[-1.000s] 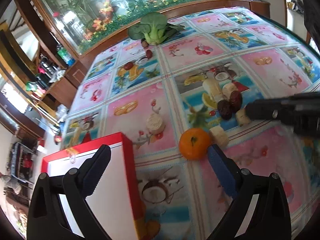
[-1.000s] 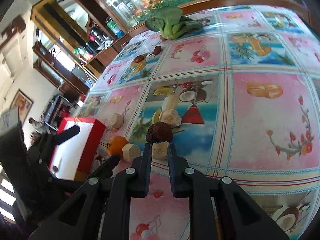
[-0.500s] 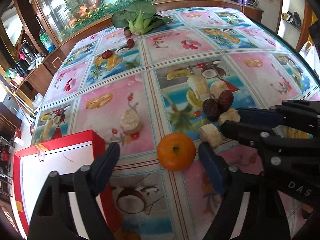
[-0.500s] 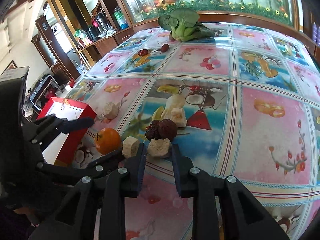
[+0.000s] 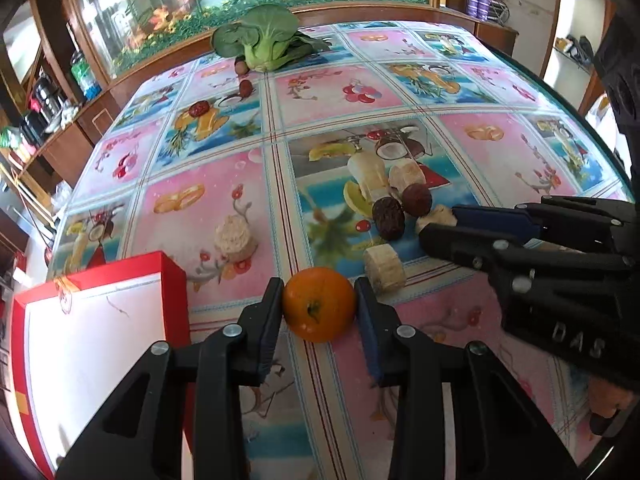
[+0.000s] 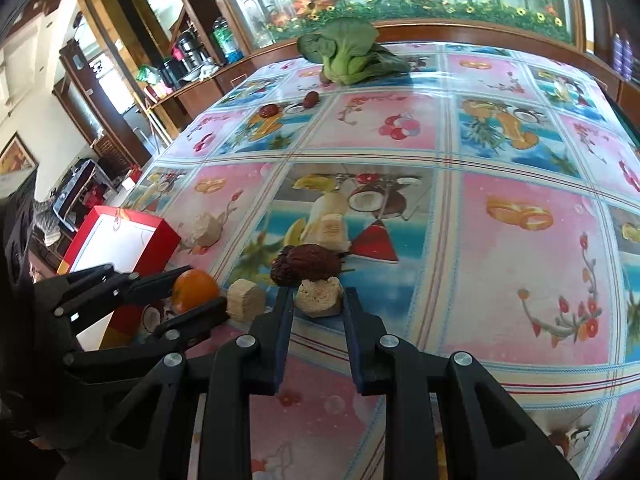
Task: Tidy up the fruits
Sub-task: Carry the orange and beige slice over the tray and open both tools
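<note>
An orange tangerine [image 5: 319, 305] sits on the fruit-print tablecloth, and my left gripper [image 5: 318, 298] is shut on it with both pads touching its sides. It also shows in the right wrist view [image 6: 195, 290]. My right gripper [image 6: 319, 300] has its fingers on either side of a pale banana chunk [image 6: 319, 297], touching or nearly so. Two dark red dates [image 5: 402, 207] lie just behind that chunk. Another banana chunk [image 5: 385, 268] lies between the tangerine and the right gripper. More banana pieces [image 5: 384, 174] lie farther back.
A red box with a white inside [image 5: 92, 344] stands at the left, close to my left gripper. A lone banana chunk [image 5: 234, 238] lies beyond it. A green bok choy [image 5: 262, 42] and small dates [image 5: 245, 87] lie at the far edge. The table edge curves at the right.
My left gripper moved forward and closed on the tangerine. My right gripper edged forward around the banana chunk and narrowed on it.
</note>
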The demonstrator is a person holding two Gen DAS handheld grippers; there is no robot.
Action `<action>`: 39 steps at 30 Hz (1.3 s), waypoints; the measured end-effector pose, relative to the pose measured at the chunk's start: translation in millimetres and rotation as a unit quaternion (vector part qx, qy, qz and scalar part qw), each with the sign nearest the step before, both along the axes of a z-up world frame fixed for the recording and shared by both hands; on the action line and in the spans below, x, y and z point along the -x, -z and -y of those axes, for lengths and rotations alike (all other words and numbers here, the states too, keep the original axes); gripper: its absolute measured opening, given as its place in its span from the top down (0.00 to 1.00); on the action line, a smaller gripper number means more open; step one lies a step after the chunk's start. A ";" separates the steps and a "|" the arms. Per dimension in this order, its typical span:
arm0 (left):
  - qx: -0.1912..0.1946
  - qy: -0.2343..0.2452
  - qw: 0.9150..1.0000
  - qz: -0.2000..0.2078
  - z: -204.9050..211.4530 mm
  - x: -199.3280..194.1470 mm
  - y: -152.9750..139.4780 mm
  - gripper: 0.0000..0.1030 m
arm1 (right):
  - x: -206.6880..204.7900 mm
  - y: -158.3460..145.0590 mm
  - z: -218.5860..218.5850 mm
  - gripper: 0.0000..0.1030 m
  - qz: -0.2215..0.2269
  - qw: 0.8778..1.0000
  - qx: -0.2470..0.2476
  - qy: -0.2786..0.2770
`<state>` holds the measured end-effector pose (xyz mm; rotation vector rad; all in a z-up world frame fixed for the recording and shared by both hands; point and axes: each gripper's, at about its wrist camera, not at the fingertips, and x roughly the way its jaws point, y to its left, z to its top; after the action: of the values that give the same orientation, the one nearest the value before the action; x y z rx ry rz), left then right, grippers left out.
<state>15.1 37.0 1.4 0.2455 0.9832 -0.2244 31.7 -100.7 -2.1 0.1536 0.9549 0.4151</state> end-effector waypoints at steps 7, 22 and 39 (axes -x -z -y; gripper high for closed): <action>0.021 -0.025 0.999 -0.003 -7.8 18.5 -5.1 0.64 | 4.4 -5.2 2.3 0.77 0.010 1.000 -0.002 0.000; 0.060 -0.062 0.994 0.069 -43.6 94.5 -57.1 0.64 | 7.8 -21.3 30.9 0.77 0.074 0.994 -0.025 0.072; 0.087 -0.132 0.983 0.092 -119.4 136.4 -63.1 0.64 | 13.2 -12.5 61.4 0.77 0.084 0.981 -0.009 0.176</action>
<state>-121.3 156.4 64.5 -0.0255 0.7982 -0.0428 18.5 -162.1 10.4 0.2952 0.7384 0.1074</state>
